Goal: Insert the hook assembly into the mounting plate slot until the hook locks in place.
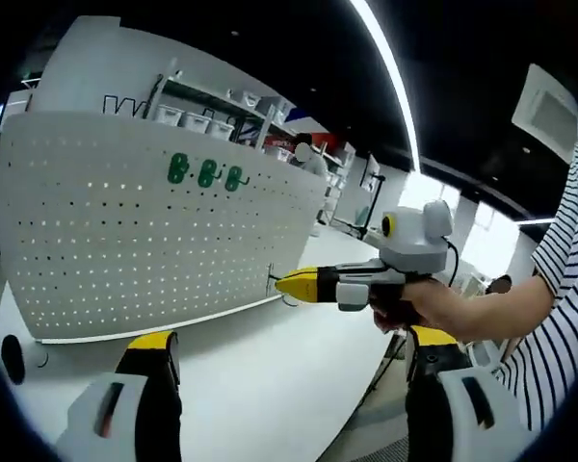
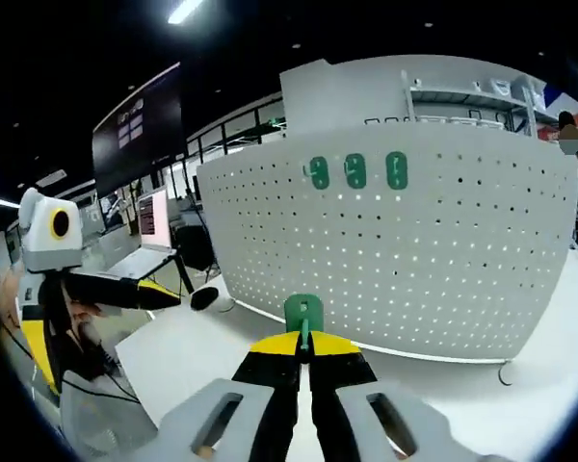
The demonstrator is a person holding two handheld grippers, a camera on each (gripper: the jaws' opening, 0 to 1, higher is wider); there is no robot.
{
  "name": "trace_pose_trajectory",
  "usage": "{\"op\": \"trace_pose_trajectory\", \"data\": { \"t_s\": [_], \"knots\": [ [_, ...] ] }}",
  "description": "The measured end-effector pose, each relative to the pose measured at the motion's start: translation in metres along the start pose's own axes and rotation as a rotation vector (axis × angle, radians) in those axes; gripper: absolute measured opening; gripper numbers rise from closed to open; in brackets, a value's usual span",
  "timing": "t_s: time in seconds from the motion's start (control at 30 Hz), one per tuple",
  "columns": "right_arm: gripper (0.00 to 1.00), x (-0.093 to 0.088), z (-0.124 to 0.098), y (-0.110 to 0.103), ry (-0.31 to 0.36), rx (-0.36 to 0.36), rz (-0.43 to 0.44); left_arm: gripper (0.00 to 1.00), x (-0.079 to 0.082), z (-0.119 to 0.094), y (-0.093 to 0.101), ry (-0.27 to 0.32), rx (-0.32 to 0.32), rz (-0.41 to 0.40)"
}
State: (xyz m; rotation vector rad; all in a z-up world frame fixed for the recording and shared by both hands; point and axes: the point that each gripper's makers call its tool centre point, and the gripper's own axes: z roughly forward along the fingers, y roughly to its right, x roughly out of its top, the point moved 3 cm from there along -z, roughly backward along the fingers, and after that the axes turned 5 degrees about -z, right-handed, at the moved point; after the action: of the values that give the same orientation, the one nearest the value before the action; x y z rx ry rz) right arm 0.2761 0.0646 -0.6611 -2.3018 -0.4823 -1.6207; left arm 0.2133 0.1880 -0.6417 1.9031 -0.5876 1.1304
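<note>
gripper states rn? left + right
Left gripper: open, holding nothing.
Right gripper: shut on the green hook, facing the pegboard.

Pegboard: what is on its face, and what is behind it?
Three green hooks hang in a row near the top of the pegboard. Behind it, shelving rises above its edge; everything lower is hidden.

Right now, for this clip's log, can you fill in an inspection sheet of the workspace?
Surface: white table, bare where visible.
Job's things: upright white pegboard carrying three green hooks; a fourth green hook held edge-on.
Clutter: nothing seen on the table.
Grippers: right tongs shut on the fourth green hook; left tongs open, holding nothing.
Cables: black cable by the right tongs.
Surroundings: shelving with bins, ceiling light strip.
</note>
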Motion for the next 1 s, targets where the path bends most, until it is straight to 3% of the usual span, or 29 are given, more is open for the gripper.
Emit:
{"op": "trace_pose_trajectory", "data": {
  "t_s": [0.27,0.33,0.37,0.47,0.53,0.67,0.87,1.0],
  "knots": [
    [0.0,0.015,0.007,0.024,0.047,-0.065,0.006,1.0,-0.003,-0.011,-0.007,0.06,0.075,0.03],
    [0.0,0.017,0.01,0.032,0.047,-0.077,0.019,1.0,-0.007,-0.013,-0.014,0.048,0.11,0.019],
    [0.0,0.016,0.011,0.039,0.046,-0.099,0.022,1.0,-0.012,-0.016,-0.023,0.029,0.163,0.028],
    [0.0,0.013,0.015,0.052,0.039,-0.126,0.059,1.0,-0.019,-0.02,-0.032,-0.002,0.2,0.075],
    [0.0,0.014,0.016,0.059,0.041,-0.143,0.051,1.0,-0.019,-0.022,-0.034,0.007,0.201,0.072],
    [0.0,0.021,0.018,0.069,0.069,-0.176,0.044,1.0,-0.009,-0.028,-0.038,0.084,0.213,0.057],
    [0.0,0.025,0.027,0.086,0.083,-0.226,0.034,1.0,-0.007,-0.029,-0.041,0.104,0.226,0.058],
    [0.0,0.04,0.03,0.096,0.13,-0.264,0.066,1.0,-0.012,-0.029,-0.041,0.098,0.222,0.053]
  ]
}}
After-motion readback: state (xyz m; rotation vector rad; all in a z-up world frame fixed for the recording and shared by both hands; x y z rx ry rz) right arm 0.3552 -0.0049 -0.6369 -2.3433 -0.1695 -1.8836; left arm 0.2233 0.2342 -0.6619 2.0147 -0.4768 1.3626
